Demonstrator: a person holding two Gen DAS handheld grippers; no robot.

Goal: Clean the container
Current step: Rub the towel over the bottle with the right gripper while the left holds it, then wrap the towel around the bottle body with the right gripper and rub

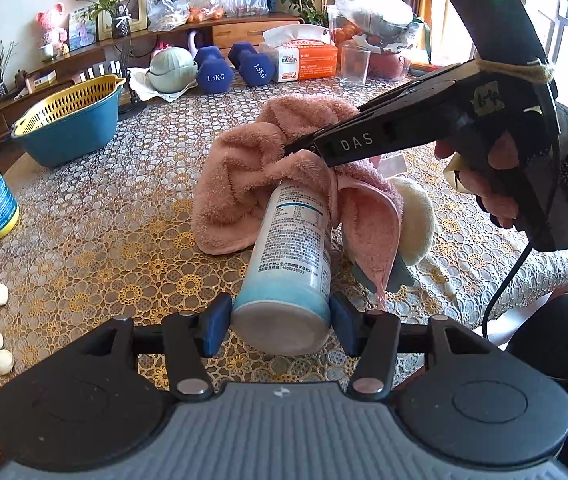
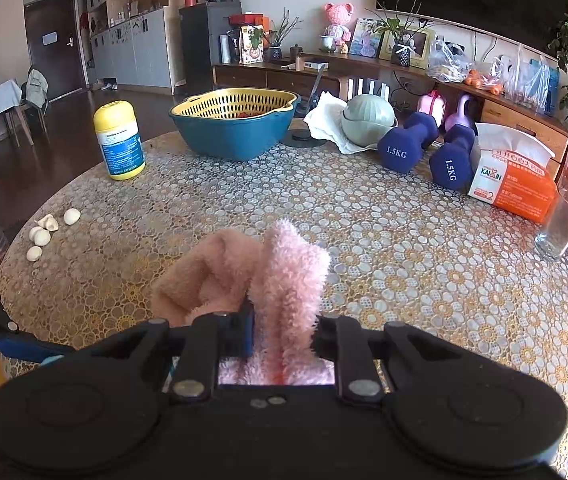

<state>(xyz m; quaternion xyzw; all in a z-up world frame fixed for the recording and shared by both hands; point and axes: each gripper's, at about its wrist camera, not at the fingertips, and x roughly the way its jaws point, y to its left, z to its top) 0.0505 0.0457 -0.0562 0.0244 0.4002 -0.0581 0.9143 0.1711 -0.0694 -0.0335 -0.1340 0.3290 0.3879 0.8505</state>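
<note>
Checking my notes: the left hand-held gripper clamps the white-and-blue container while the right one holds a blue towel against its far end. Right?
Almost. The towel is pink, as both wrist views show; the rest stands: left hand-held gripper clamps the container, right hand-held gripper holds the towel.

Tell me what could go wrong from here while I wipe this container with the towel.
1. The left hand-held gripper clamps only the base of the blue-and-white container; wiping pressure at its far end could lever it loose.
2. The right hand-held gripper pinches one fold of the pink towel, so it may slip out.
3. The towel's hanging corner could drag on the tablecloth.
</note>
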